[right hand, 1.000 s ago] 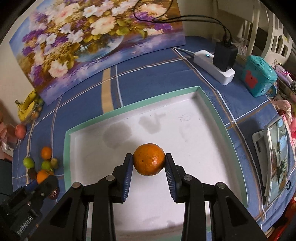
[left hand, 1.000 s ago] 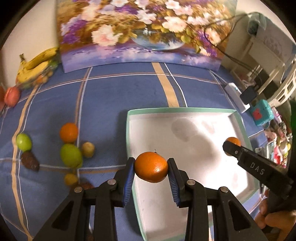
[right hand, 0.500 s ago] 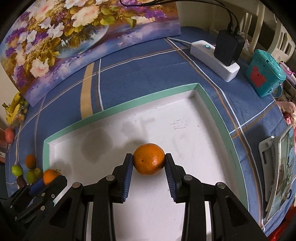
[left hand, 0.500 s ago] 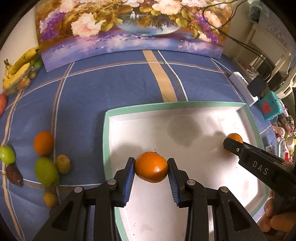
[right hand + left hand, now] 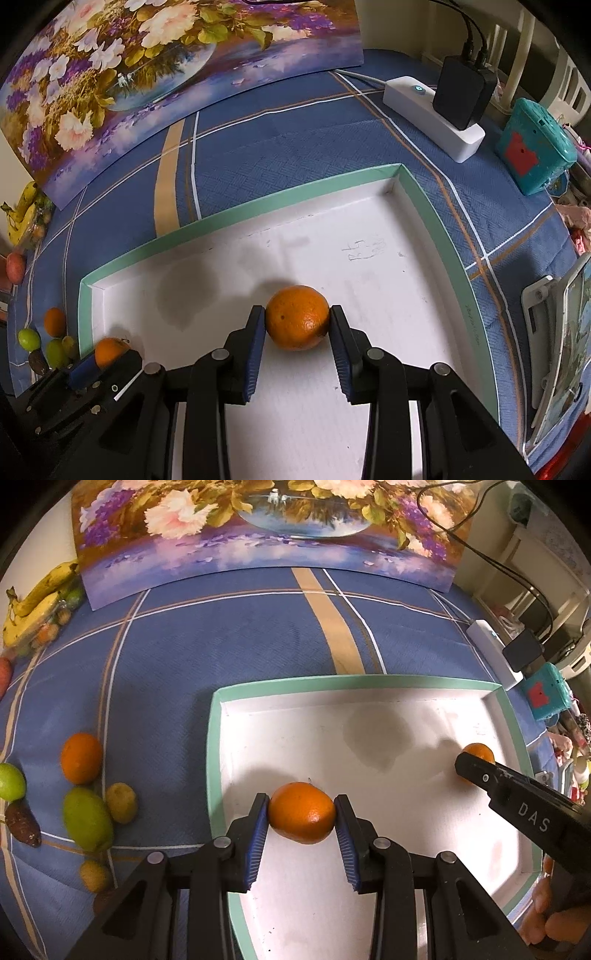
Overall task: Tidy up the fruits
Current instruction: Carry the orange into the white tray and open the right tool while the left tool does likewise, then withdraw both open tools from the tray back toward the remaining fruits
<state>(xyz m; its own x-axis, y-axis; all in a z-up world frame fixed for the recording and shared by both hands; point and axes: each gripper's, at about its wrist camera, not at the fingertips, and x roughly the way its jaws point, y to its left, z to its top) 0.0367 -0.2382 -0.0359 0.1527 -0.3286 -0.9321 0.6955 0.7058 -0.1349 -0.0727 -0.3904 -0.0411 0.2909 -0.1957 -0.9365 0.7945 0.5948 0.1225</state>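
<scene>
Since a second ago both tools have pushed forward and lower over the white tray [image 5: 369,681], so the tray fills more of each view and the flower painting [image 5: 258,528] stands closer. The left tool [image 5: 301,812] pinches an orange [image 5: 301,812] between its blue pads, just inside the tray's left wall near the front. The right tool [image 5: 297,319] pinches a second orange [image 5: 297,317] over the tray's middle; a dark shadow lies on the tray floor right behind that fruit, but whether it touches the floor cannot be told. In the left wrist view this second orange shows near the tray's right wall, half hidden behind the right tool's finger.

Left of the tray, on the blue checked cloth [image 5: 221,638] of the worktop, lie loose fruits: another orange [image 5: 81,758], a green mango [image 5: 88,819], a lime [image 5: 11,782] and a small brownish-yellow fruit [image 5: 121,802]. Bananas [image 5: 35,598] sit at the far left corner. A white power strip [image 5: 432,118] and a teal box [image 5: 533,146] stand beyond the tray's right side.
</scene>
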